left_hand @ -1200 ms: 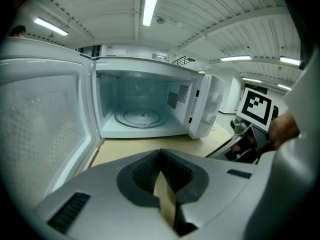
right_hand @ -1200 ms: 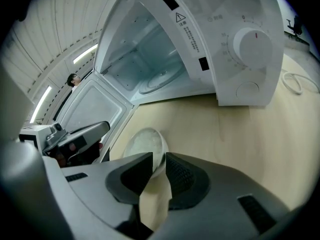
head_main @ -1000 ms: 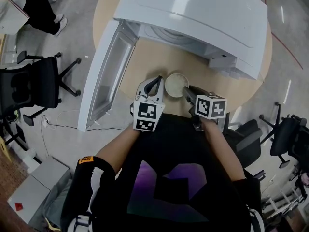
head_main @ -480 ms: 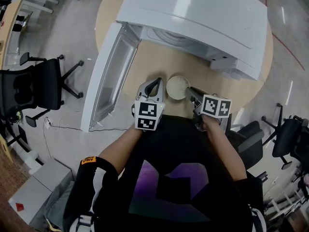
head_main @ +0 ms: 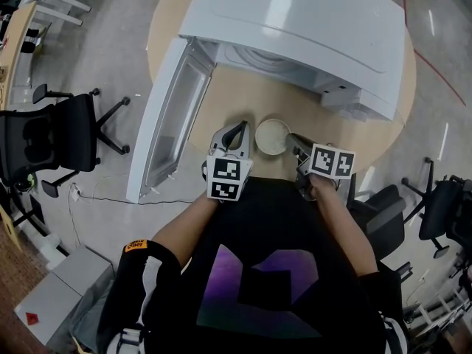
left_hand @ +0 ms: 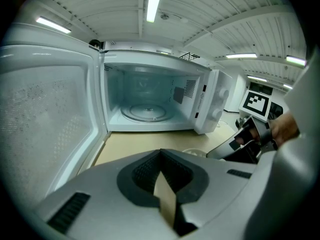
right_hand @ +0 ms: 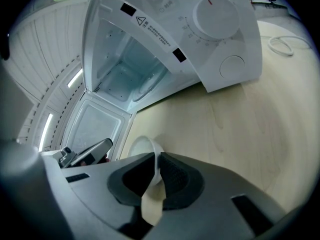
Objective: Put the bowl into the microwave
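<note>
At the far left, chair [head_main: 51, 135]: a black office chair is standing on the floor, well apart from the surface [head_main: 243, 98].
Door [head_main: 166, 116]: it is standing wide open, reaching out to the left past the edge of the round wooden surface. Its inner window is facing the left tool.
Microwave [head_main: 310, 28]: the white box is sitting on the surface with its cavity opening toward the person. A glass turntable [left_hand: 146, 112] is lying on the cavity floor.
Left tool [head_main: 242, 125]: it is hovering just left of the bowl and pointing toward the cavity. Its jaws are meeting at the tips, clenched and empty.
Bowl [head_main: 271, 136]: the small white bowl is sitting between the two tools, in front of the cavity and outside it, close to the near edge of the surface. Whether its base is touching the surface is not showing clearly.
Right tool [head_main: 291, 139]: it is reaching in from the right and grasping the bowl. Its jaws are pinching the rim, one pad pressing inside the wall and the other outside.
Dial [right_hand: 216, 13]: the round knob is sitting on the control panel at the right end of the microwave.
Cable [right_hand: 281, 45]: a thin white cable is lying looped on the surface beyond the panel side.
</note>
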{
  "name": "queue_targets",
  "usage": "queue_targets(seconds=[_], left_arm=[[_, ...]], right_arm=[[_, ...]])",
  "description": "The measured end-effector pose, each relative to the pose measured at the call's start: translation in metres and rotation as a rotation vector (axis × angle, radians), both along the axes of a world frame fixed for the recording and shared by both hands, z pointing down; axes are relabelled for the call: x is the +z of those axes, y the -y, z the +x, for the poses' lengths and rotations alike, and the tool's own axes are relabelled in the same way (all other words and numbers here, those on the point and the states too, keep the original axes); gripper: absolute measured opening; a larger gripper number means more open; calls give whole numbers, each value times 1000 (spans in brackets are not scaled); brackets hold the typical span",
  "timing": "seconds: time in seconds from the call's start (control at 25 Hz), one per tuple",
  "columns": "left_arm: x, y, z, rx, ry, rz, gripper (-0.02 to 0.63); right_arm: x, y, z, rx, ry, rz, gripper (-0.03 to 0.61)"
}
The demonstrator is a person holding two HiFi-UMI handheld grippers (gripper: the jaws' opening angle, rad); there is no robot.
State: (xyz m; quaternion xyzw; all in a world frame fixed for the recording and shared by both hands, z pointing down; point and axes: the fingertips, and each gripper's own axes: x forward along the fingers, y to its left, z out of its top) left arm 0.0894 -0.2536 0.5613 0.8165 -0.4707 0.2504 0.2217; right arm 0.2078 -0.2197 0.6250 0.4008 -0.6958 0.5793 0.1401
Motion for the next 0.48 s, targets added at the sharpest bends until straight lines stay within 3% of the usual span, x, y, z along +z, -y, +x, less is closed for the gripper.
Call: queue_targets(seconds=[0.48], left_arm=[[-1, -7, -4, 1, 3, 9, 44]], right_arm=[[-35, 23, 6, 100, 60, 69, 44]])
